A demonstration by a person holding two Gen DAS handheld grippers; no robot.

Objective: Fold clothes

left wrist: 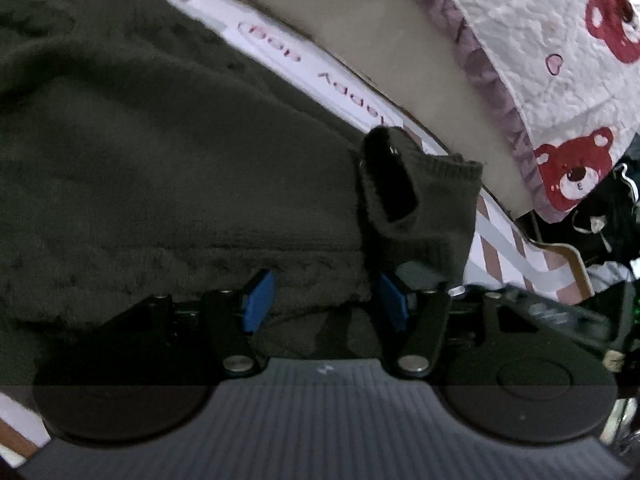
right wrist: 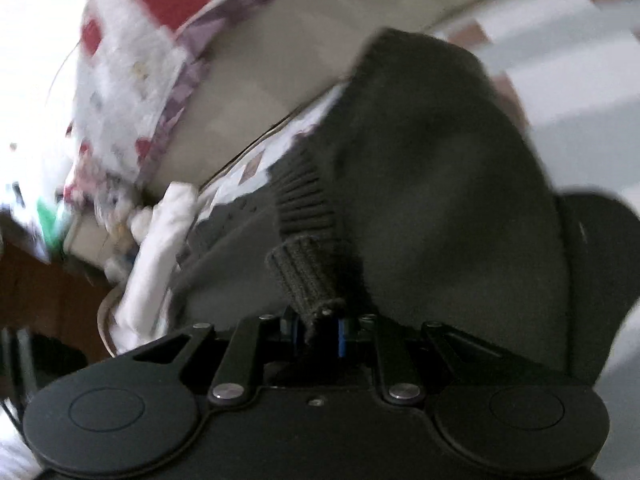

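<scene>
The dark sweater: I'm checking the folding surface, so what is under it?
Under the sweater lies a white sheet with pink lettering and stripes. Whatever lies beneath its middle is covered.

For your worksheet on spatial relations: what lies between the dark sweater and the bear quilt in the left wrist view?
In the left wrist view, a printed white sheet and a plain beige band lie between the sweater and the quilt.

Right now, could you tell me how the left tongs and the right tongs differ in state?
The left tongs stand open, blue pads apart, with the dark sweater lying between them ungripped; the right tongs are shut on the sweater's ribbed cuff. The left view is sharp, the right blurred. Both work on the same sweater.
</scene>
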